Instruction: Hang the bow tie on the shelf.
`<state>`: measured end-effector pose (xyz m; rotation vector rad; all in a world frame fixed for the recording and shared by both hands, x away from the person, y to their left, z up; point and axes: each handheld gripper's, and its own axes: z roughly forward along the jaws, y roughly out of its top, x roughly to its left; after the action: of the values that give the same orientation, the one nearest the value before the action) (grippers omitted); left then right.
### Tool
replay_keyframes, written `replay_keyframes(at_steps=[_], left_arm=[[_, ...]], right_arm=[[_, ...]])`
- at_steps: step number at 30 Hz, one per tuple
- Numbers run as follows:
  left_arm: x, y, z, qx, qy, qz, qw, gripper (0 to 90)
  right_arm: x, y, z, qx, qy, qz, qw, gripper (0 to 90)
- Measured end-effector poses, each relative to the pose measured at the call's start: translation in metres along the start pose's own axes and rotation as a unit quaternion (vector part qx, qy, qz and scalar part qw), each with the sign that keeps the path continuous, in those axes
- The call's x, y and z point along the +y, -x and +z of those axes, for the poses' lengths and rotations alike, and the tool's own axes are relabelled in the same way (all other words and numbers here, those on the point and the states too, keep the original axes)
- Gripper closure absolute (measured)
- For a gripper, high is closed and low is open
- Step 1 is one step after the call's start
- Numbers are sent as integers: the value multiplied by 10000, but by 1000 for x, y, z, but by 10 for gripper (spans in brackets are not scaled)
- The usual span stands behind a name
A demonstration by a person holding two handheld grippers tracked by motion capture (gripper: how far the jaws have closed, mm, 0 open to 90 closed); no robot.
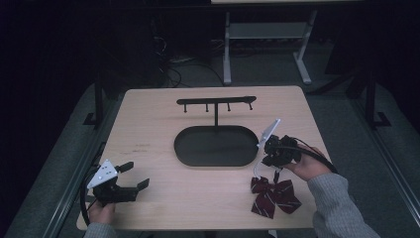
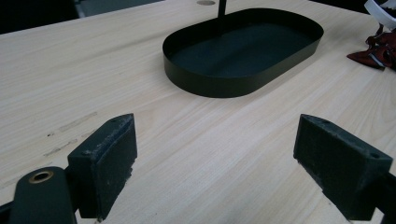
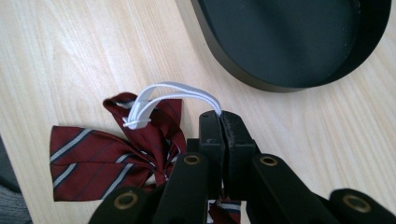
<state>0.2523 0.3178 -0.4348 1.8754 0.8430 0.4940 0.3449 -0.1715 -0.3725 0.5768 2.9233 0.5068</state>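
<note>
A dark red striped bow tie [image 1: 275,197] [image 3: 107,156] lies on the wooden table near the front right, with a white elastic strap [image 3: 175,93] looping up from it. My right gripper [image 1: 265,161] [image 3: 220,116] is shut on that strap, just above the bow. A black oval tray [image 1: 216,146] [image 2: 210,84] [image 3: 233,65] sits mid-table, with a thin post carrying a black hook rail [image 1: 216,101]. My left gripper [image 1: 134,175] [image 2: 215,158] rests at the front left, open, with bare table between its jaws. The bow tie [image 2: 376,49] also peeks in at the far right of the left gripper view.
The table's front edge [image 1: 198,229] runs close under both hands. A white desk frame [image 1: 267,37] stands on the floor behind the table, with cables beside it. Bare wood lies between the tray and the left gripper.
</note>
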Motion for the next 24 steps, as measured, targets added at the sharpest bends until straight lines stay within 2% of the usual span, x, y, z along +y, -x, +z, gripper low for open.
replay_keyframes(at_steps=[24], left_arm=[[0, 1, 0, 1, -24, 3, 10000, 131]], right_arm=[[8, -6, -25, -92, 182, -198, 9996, 874]])
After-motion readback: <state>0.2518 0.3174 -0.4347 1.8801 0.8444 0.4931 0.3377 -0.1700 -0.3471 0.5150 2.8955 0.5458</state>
